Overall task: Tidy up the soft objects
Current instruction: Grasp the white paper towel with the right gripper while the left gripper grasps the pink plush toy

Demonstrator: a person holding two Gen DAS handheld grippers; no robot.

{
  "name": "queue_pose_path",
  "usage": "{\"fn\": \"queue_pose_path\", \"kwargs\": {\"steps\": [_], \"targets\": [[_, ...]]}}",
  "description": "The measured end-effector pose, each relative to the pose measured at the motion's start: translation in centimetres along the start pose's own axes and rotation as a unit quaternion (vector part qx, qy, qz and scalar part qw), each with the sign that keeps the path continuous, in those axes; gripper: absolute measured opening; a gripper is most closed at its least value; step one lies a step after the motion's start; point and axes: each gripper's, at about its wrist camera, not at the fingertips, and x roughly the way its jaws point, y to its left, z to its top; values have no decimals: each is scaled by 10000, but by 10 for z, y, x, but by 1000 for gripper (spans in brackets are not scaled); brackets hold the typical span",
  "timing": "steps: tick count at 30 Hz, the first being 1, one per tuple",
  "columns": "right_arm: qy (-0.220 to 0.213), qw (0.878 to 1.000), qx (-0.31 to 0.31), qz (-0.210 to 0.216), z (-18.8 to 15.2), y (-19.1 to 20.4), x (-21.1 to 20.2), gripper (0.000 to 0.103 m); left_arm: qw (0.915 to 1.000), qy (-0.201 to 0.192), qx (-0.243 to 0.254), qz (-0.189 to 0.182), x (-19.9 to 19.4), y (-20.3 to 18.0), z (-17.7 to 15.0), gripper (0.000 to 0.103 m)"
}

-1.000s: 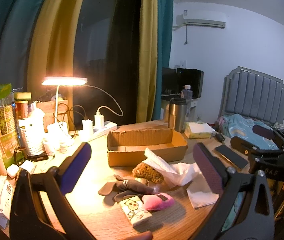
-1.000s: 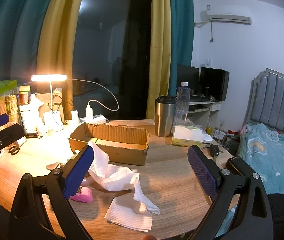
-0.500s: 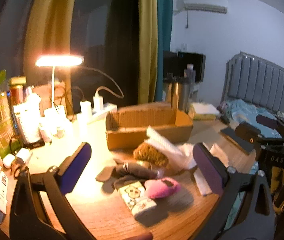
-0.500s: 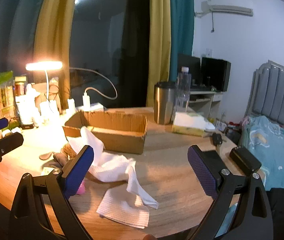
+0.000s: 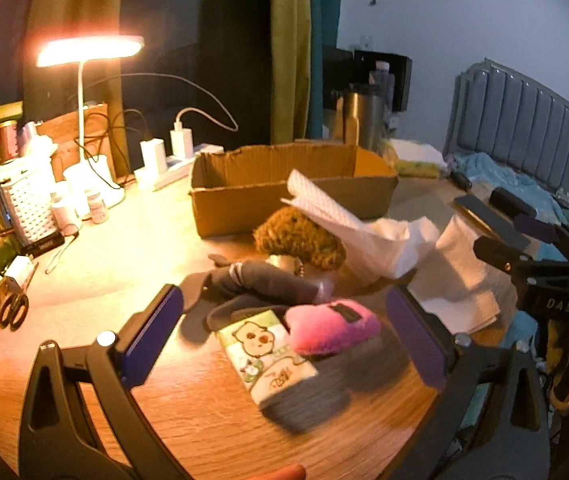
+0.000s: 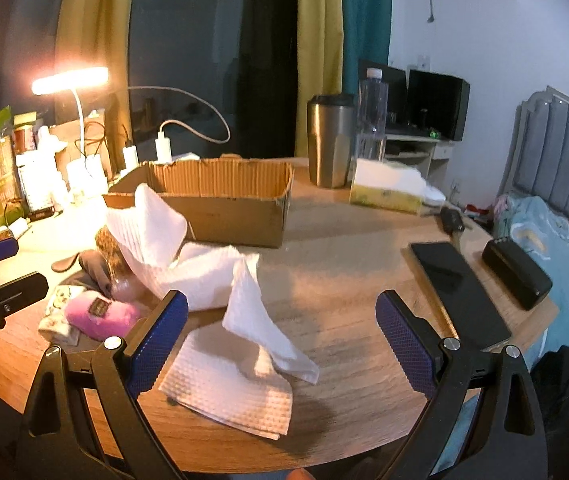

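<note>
My left hand-held gripper (image 5: 284, 332) is wide apart and holds nothing. It hangs just over a little pile of soft things on the round wooden counter (image 5: 132, 248). Right between its two blue pads sit a pink fluffy toy (image 5: 330, 326) and a small tissue pack (image 5: 266, 354) with a cartoon face on it. The pink toy leans on the tissue pack. Just behind them lies a dark gray sock (image 5: 260, 280), and behind that a brown fuzzy toy (image 5: 298, 236). A white paper towel (image 5: 358, 236) is draped over the brown toy.

My right hand-held gripper (image 6: 280, 340) is spread wide too, with nothing in it. It hangs over a flat folded paper towel (image 6: 228, 392) near the front edge of the counter. One end of the long crumpled towel flops down onto that flat one.

The open cardboard box (image 6: 220, 210) stands behind the pile, near the middle of the counter. I cannot see all the way to its bottom. A steel cup (image 6: 330, 146), a clear water bottle (image 6: 372, 120) and a tissue box (image 6: 388, 188) stand to the right of it. A dark phone (image 6: 458, 290) and a black case (image 6: 516, 272) lie by the right edge. A lit lamp (image 5: 88, 50) glows at the far left.
</note>
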Motion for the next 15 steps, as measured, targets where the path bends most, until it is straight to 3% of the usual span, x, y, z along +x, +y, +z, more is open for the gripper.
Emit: {"fn": "queue_pose_path", "kwargs": {"steps": [12,15], "targets": [[269,9988,163,371,-16,-7,22,97,9961,513,719,-32,36,-40,-7,101],[334,9982,114,494,-21,-4,26,97,9943,660,834,-34,44,-46,-9,89]]}}
